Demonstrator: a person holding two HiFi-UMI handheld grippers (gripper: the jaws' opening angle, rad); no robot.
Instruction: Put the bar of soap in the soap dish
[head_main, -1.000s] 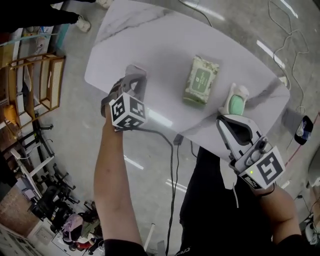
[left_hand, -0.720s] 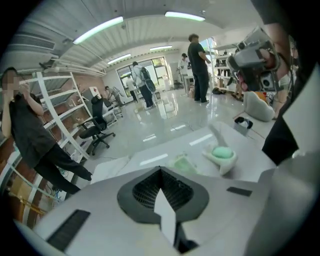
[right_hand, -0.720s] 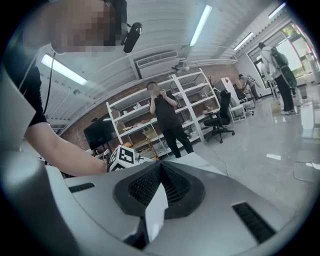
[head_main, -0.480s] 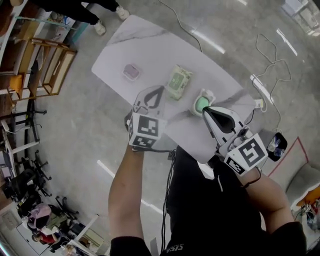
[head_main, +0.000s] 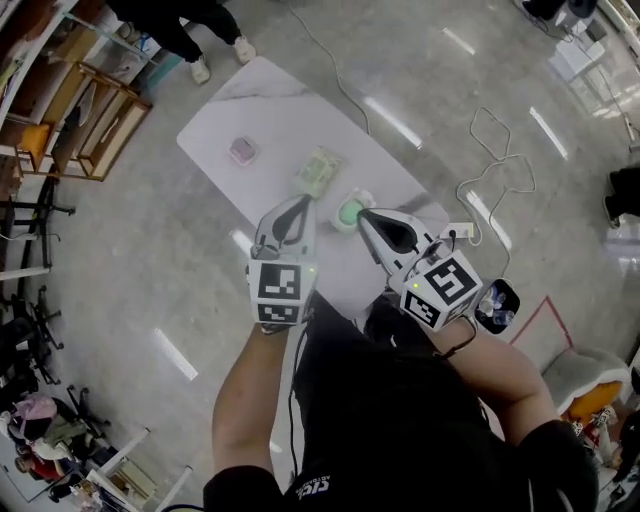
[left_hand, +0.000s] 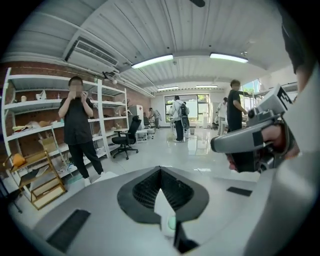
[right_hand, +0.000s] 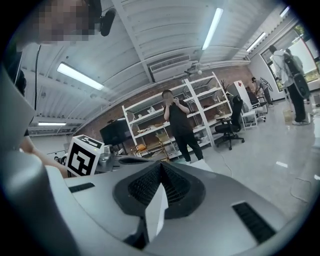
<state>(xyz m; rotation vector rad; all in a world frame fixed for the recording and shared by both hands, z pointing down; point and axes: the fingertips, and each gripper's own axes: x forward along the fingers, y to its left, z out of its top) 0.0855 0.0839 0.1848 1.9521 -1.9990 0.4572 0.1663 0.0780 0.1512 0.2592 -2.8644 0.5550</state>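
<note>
You are holding the left gripper (head_main: 300, 204) and the right gripper (head_main: 367, 216) high above the table (head_main: 270, 110), both with jaws pressed together on nothing. From here you are best checking the target before any descent: the green bar of soap (head_main: 346, 213) appears to be lying in the white soap dish (head_main: 359, 196), near the pack of wipes (head_main: 318, 172), so the task is probably complete. The bar is showing only as a small oval blob, so you cannot tell its long axis or which way it is pointing.
</note>
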